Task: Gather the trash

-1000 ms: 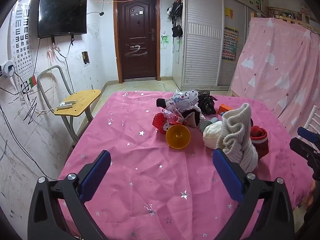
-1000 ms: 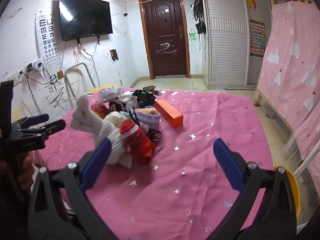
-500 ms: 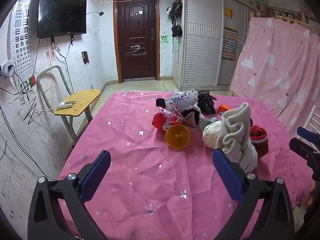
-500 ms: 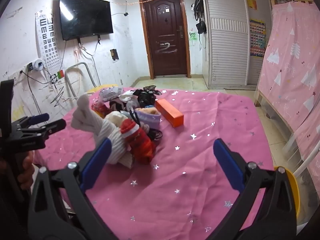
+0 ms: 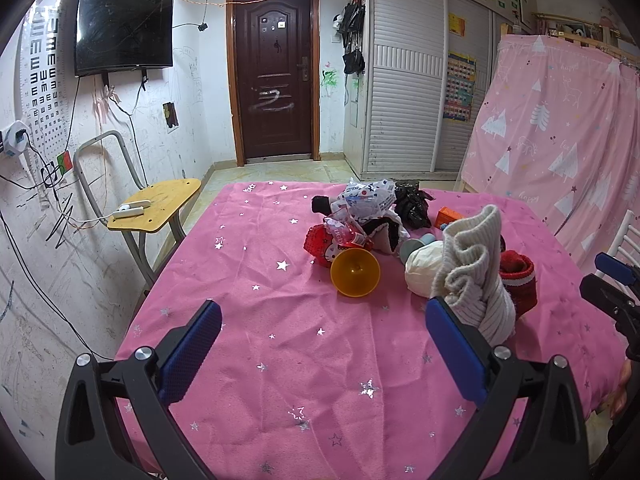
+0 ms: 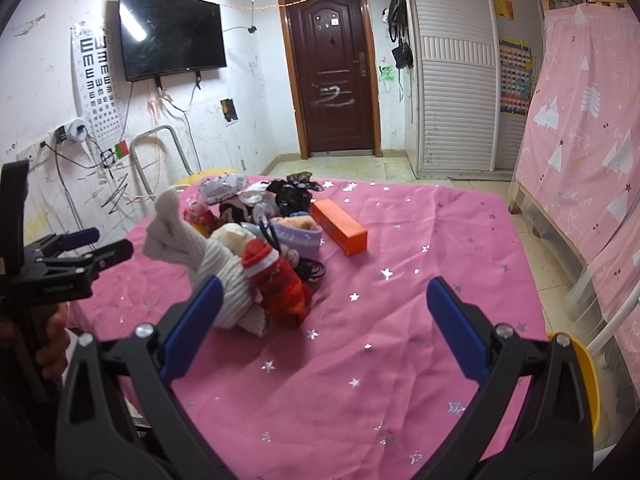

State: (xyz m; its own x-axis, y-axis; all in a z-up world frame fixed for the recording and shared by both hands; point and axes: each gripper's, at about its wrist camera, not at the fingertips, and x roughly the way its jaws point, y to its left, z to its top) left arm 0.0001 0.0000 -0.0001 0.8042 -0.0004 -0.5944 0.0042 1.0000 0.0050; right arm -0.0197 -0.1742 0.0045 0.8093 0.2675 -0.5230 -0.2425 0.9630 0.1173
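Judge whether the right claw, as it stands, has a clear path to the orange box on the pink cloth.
Probably yes. The right claw is open, and the orange box lies at the pile's right edge, with only bare pink cloth before it.

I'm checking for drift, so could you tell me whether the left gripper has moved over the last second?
No. The left gripper frames the yellow cup and door just as before.

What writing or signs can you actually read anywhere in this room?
"E" shapes in shrinking rows: eye chart on the wall.
"happy": pink curtain.
White scrawl, not legible: dark door.
Wrappers on the table and the colourful wardrobe poster: print too small to read.
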